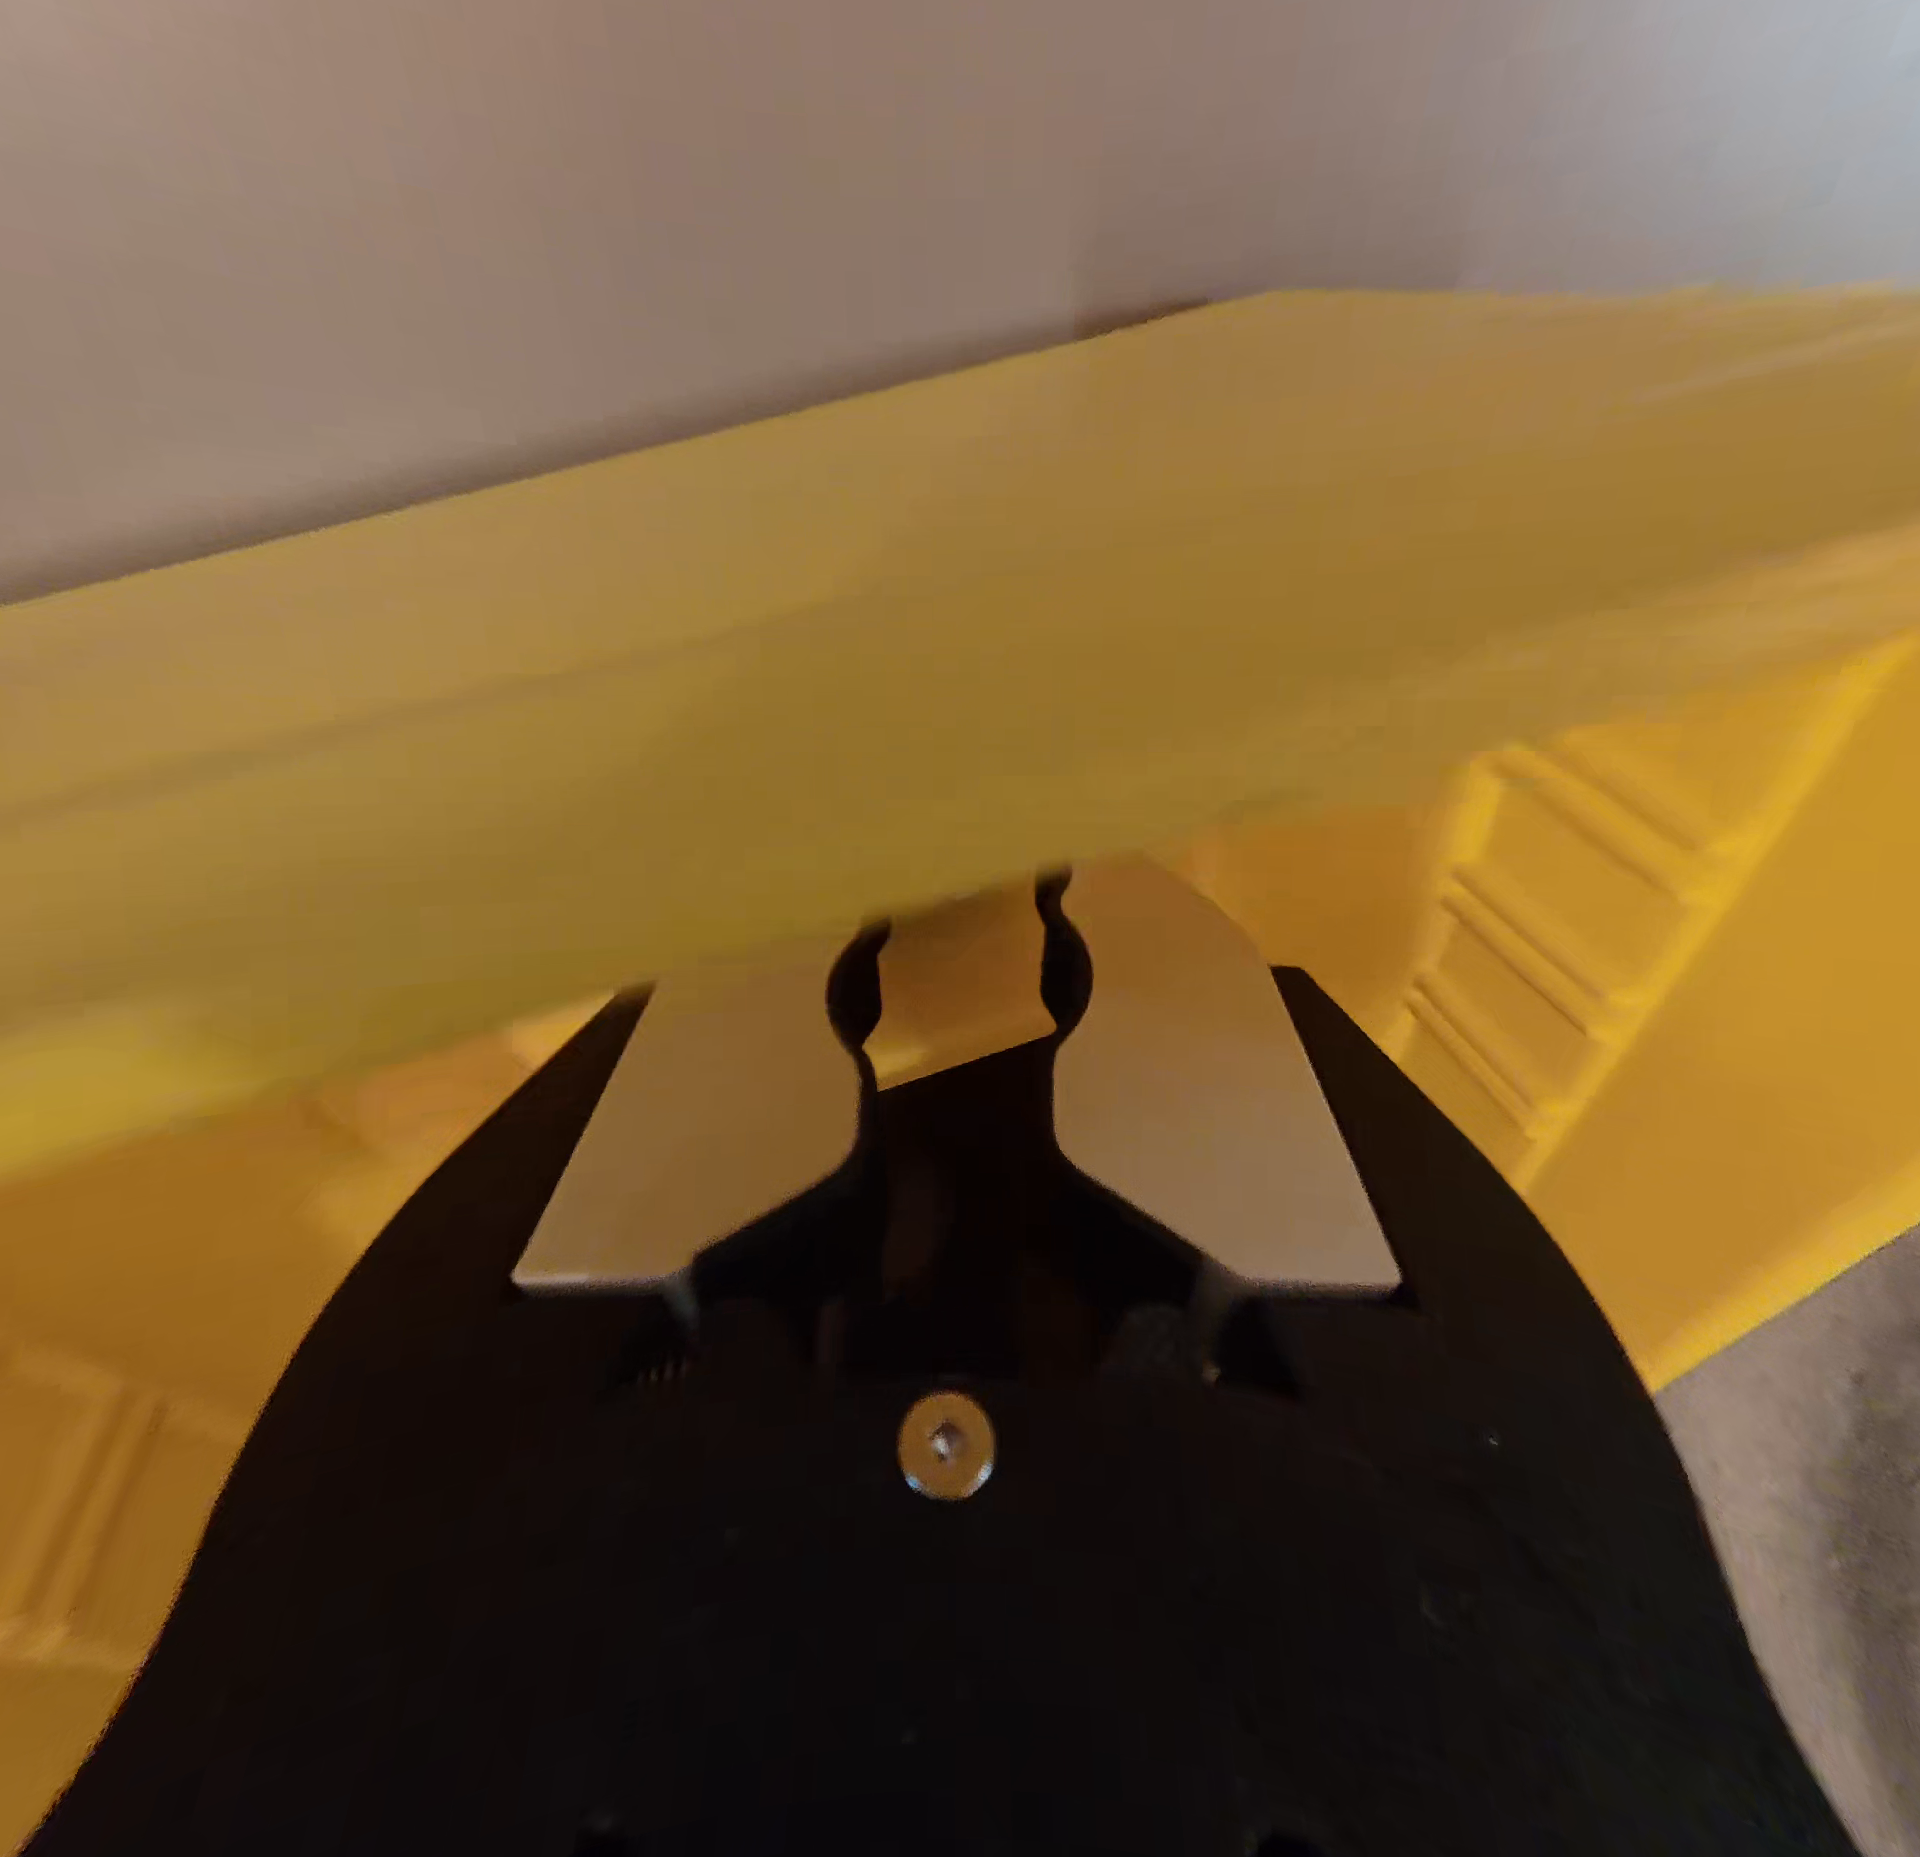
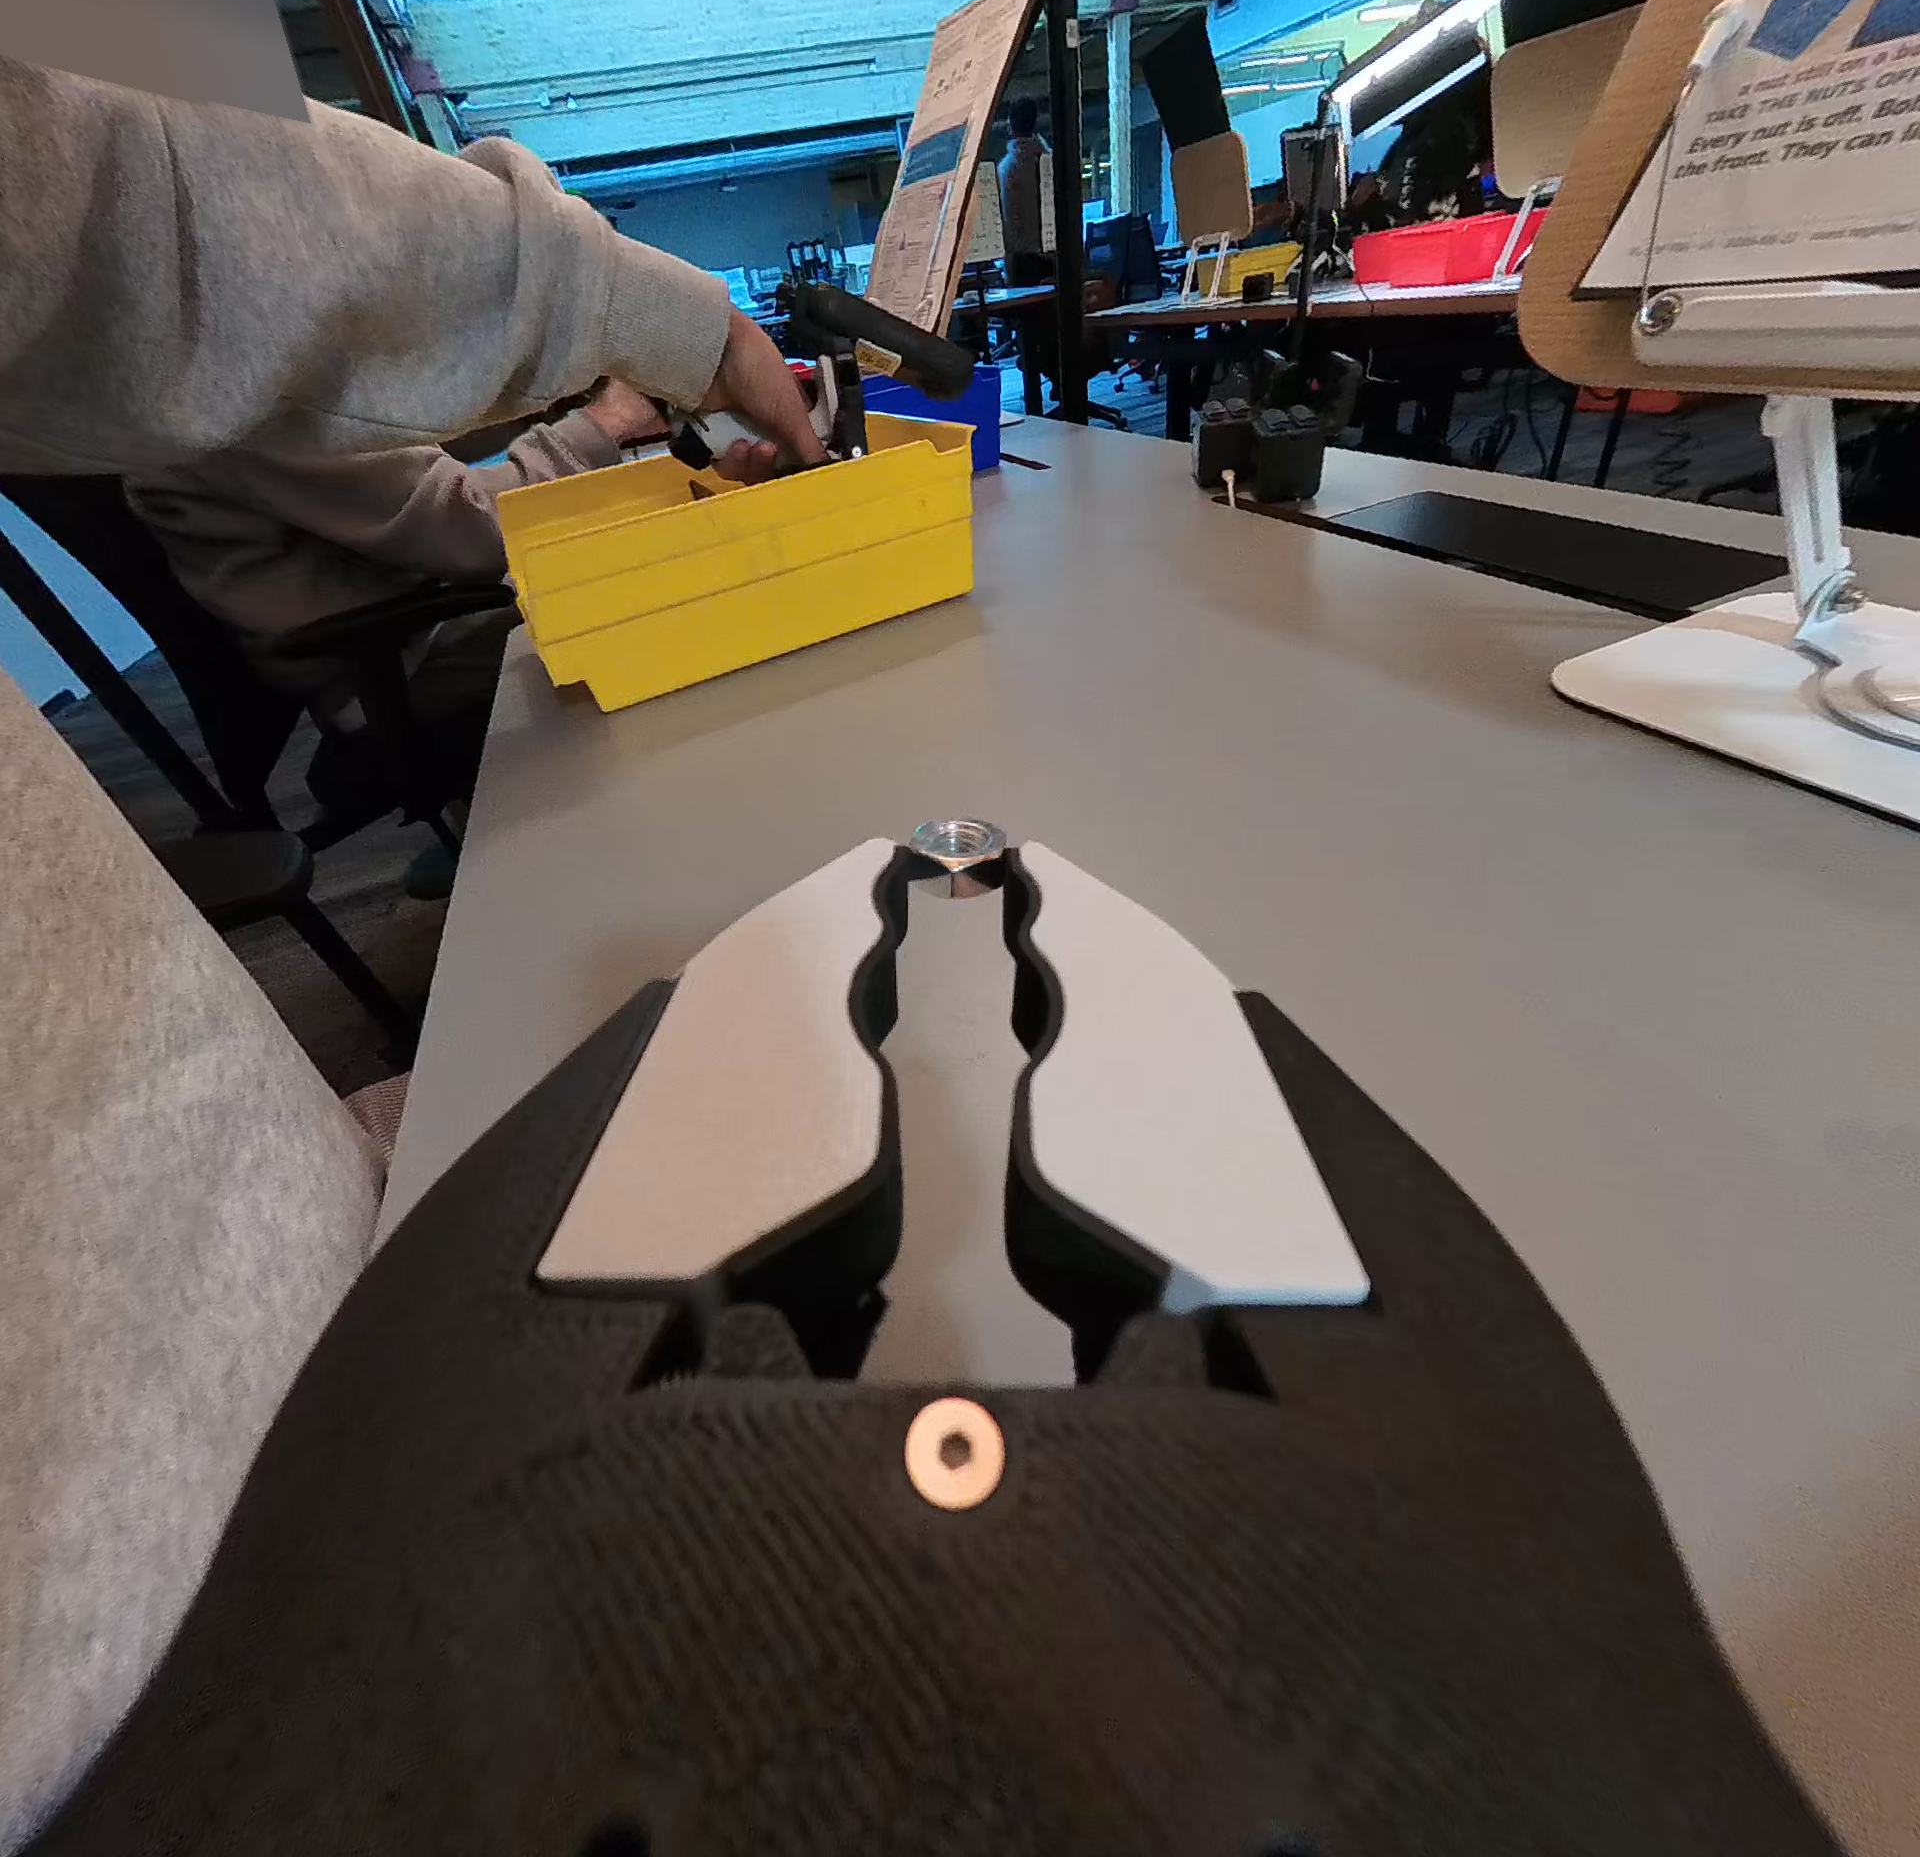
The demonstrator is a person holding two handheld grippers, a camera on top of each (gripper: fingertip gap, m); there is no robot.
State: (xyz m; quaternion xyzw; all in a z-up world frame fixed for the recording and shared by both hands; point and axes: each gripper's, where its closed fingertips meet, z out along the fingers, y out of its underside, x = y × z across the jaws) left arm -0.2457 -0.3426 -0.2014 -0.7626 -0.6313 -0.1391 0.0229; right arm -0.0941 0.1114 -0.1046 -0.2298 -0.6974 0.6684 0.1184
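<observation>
My right gripper (image 2: 956, 877) is shut on a silver hex nut (image 2: 954, 849), pinched at its fingertips a little above the grey table (image 2: 1299, 872). A yellow plastic bin (image 2: 748, 581) stands at the table's far left edge. A hand in a grey sleeve (image 2: 312, 280) holds my left gripper down inside that bin. In the left wrist view the left gripper (image 1: 966, 903) is close against the bin's ribbed yellow wall (image 1: 1558, 924). A blurred yellow rim (image 1: 831, 664) covers its fingertips. Its jaws stand a narrow gap apart, and I cannot see what is between the tips.
A white stand base (image 2: 1714, 695) carrying a board with a printed sheet stands at the right. A black mat (image 2: 1538, 550) and small black boxes (image 2: 1268, 446) lie at the back. A blue bin (image 2: 956, 405) sits behind the yellow one. A chair (image 2: 260, 851) stands off the left edge. Some 50 cm of space lies between my two pairs of fingers.
</observation>
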